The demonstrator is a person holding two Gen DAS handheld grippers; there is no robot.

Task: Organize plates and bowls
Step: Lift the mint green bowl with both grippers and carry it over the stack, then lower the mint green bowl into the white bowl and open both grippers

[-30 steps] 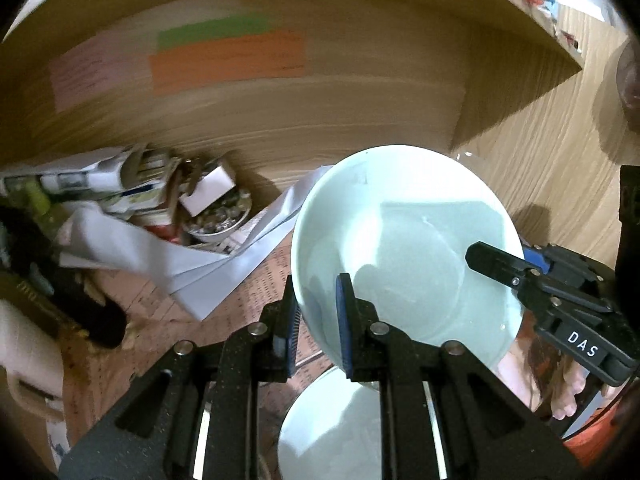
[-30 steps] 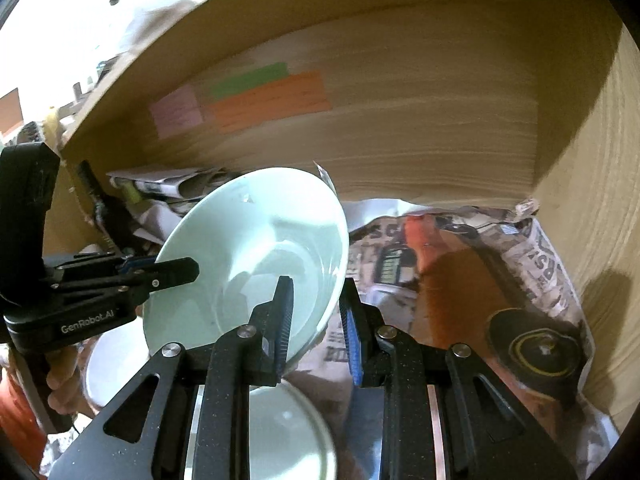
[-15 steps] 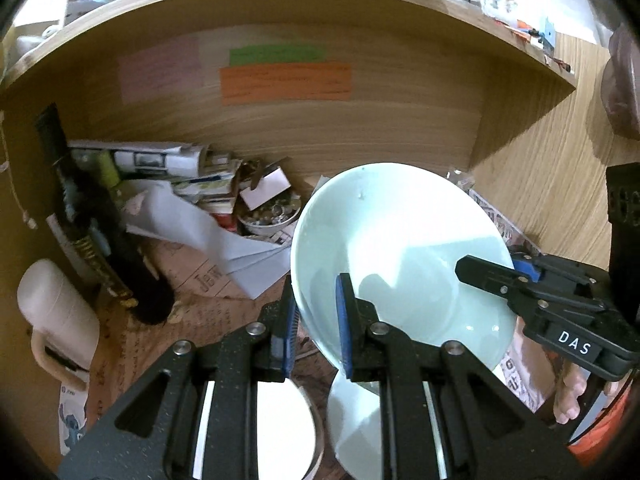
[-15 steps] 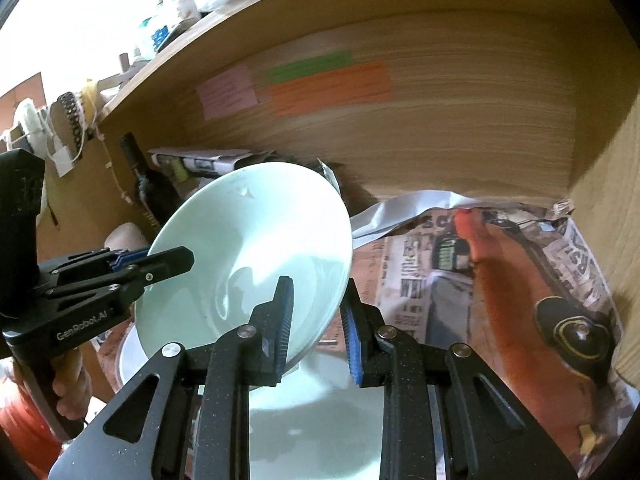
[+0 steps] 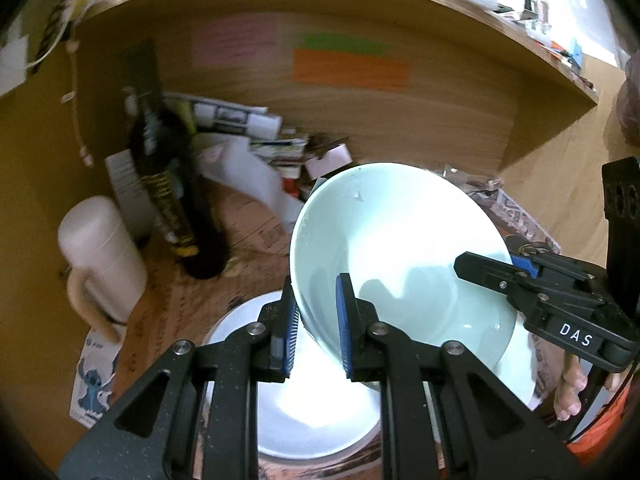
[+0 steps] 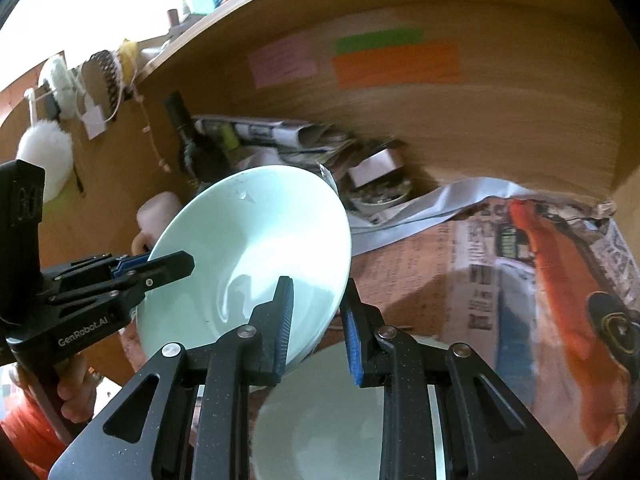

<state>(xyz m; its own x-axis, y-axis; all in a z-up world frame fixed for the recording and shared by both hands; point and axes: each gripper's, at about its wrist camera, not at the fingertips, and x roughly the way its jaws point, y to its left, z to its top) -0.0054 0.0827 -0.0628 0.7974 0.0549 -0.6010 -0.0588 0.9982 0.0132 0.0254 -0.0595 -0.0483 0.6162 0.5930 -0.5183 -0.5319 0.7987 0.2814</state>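
Observation:
A pale green bowl [image 5: 400, 248] is held tilted in the air by both grippers. My left gripper [image 5: 318, 330] is shut on its left rim. My right gripper [image 6: 316, 324] is shut on its right rim; the bowl shows in the right wrist view [image 6: 256, 240] too. The right gripper also shows in the left wrist view [image 5: 536, 284], and the left gripper shows in the right wrist view [image 6: 132, 272]. Below the held bowl sits another pale bowl [image 5: 312, 412], also in the right wrist view [image 6: 332, 412], on the newspaper-covered shelf.
A dark bottle [image 5: 168, 184] and a white mug [image 5: 100, 252] stand at the left. Folded papers and a small dish of clutter [image 6: 376, 192] lie at the back wall. Newspaper [image 6: 520, 280] covers the shelf floor to the right. The wooden shelf wall [image 5: 440, 120] is behind.
Both grippers have pulled the green bowl back and up from the shelf. More of the shelf's left side and the lower bowl have come into view.

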